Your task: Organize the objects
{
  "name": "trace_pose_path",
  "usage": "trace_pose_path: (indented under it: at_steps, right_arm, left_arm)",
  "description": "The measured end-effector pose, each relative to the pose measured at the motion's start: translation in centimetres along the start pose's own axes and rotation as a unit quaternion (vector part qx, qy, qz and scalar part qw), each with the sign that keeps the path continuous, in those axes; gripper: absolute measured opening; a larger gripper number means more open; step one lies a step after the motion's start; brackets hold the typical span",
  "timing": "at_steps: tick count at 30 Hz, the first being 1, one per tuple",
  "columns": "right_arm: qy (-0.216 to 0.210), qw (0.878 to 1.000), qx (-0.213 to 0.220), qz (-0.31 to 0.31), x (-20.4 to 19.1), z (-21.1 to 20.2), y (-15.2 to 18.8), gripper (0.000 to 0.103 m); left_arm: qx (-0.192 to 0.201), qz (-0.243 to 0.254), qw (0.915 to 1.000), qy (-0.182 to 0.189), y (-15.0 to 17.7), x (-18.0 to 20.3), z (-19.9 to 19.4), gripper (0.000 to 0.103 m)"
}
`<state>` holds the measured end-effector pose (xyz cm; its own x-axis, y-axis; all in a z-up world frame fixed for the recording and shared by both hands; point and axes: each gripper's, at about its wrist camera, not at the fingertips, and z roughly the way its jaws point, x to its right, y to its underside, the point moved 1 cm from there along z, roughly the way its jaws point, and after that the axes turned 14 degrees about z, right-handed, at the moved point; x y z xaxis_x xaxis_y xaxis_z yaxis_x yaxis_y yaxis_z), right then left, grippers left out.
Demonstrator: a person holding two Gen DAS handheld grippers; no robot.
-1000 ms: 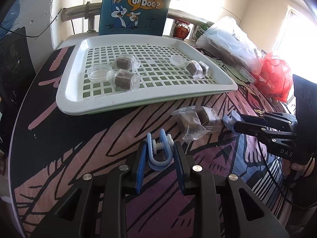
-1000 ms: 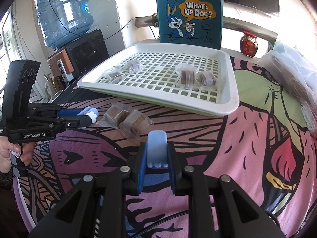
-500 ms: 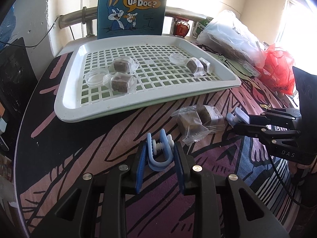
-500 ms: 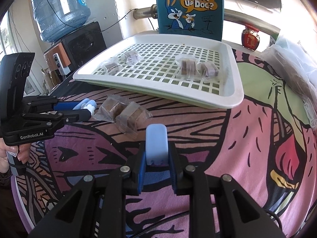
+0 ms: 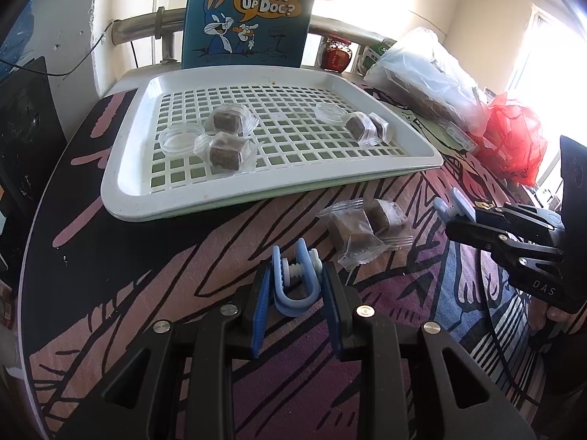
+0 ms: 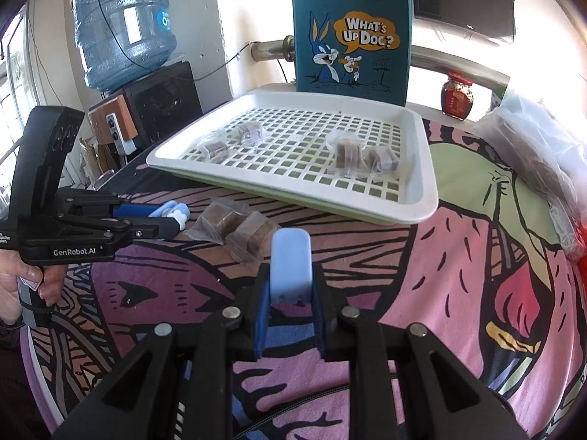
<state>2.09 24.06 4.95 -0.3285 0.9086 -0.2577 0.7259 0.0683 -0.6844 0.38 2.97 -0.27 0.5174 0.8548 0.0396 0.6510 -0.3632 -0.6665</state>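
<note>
My left gripper [image 5: 296, 286] is shut on a light blue U-shaped clip [image 5: 295, 286] with a white screw, held above the tablecloth. My right gripper [image 6: 290, 286] is shut on a second light blue clip [image 6: 290, 267]; it also shows in the left wrist view [image 5: 453, 209]. Two wrapped brown blocks [image 5: 361, 229] lie on the cloth between the grippers, also seen in the right wrist view [image 6: 236, 229]. A white slotted tray [image 5: 121, 179] holds several wrapped brown blocks [image 5: 225, 148] and two clear round lids [image 5: 179, 139].
A blue cartoon tote bag [image 6: 352, 40] stands behind the tray [image 6: 418, 198]. A clear plastic bag [image 5: 425, 73] and a red bag [image 5: 513, 139] lie at the right. A red jar [image 6: 456, 97], a water bottle [image 6: 121, 25] and a speaker [image 6: 161, 99] stand behind.
Both grippers have risen and drawn back a little with their clips. The wrapped blocks have not moved.
</note>
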Motion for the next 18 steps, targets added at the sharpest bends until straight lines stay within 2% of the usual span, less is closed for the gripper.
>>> trace_pose_path:
  at_steps: [6, 18]
  right_arm:
    - [-0.006, 1.000, 0.021, -0.002, -0.22, -0.80, -0.20, 0.020]
    - [-0.014, 1.000, 0.023, 0.004, 0.02, -0.87, -0.26, 0.020]
  left_arm:
    - [0.023, 0.004, 0.9997, -0.001, -0.08, 0.12, -0.83, 0.026]
    - [0.024, 0.003, 0.9997, 0.003, -0.12, 0.05, -0.83, 0.026]
